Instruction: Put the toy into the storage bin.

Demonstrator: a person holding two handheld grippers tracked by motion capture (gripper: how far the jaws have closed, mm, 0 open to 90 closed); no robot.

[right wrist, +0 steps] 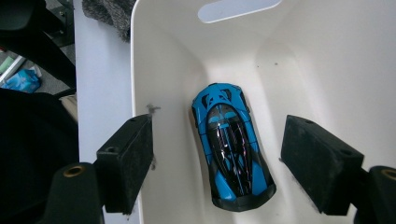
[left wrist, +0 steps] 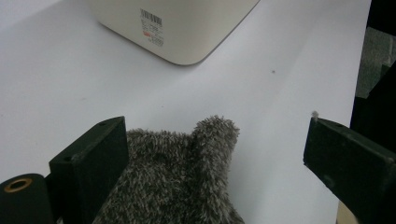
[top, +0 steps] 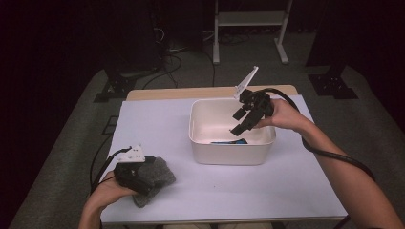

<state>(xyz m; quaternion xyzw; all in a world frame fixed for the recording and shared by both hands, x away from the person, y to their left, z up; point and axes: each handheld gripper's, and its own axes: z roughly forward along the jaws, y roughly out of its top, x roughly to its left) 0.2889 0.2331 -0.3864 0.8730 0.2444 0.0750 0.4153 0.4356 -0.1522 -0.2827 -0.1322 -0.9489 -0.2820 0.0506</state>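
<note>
A blue toy car (right wrist: 231, 149) lies on the floor of a white bin (right wrist: 159, 56), near one wall. My right gripper (right wrist: 217, 158) hangs over it, open, one jaw on each side of the car and clear of it. In the high view the right gripper (top: 239, 122) is above the bin (top: 232, 155), and the car (top: 229, 141) shows by the bin's near wall. A grey furry cloth (left wrist: 187, 177) lies on the table at the front left. My left gripper (left wrist: 217, 149) is open over it, with the cloth against one jaw and well short of the other. In the high view the left gripper (top: 148, 174) rests on the cloth (top: 162, 177).
A white sheet (top: 157, 124) covers the table, whose front edge runs just below the left hand. The bin's side carries a barcode label (left wrist: 152, 28). A white metal frame (top: 248, 19) and dark stands are on the floor behind the table. Cables trail from both grippers.
</note>
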